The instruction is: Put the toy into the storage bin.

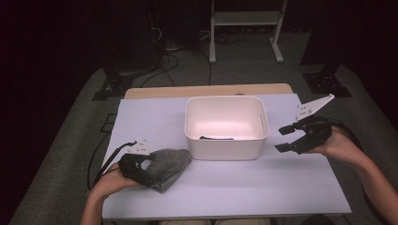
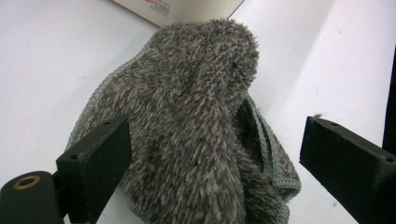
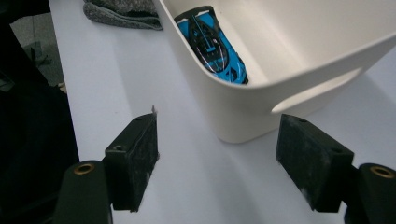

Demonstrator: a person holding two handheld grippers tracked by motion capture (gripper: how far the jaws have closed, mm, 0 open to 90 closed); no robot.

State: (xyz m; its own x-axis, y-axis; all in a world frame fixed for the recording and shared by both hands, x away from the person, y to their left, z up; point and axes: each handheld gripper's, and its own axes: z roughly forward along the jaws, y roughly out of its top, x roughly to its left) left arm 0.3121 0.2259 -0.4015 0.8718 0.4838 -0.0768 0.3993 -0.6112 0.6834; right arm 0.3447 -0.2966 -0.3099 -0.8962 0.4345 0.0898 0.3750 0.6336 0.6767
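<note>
A fuzzy grey cloth lies crumpled at lower left on the smooth white table, between the wide-open left gripper. The right gripper gapes empty beside a rounded white plastic bin holding a glossy blue toy car.

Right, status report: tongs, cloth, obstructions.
Left tongs open, straddling the grey cloth, not clamped. Right tongs open, empty, beside the white bin. Blue toy car already in bin. Nothing in the way.
</note>
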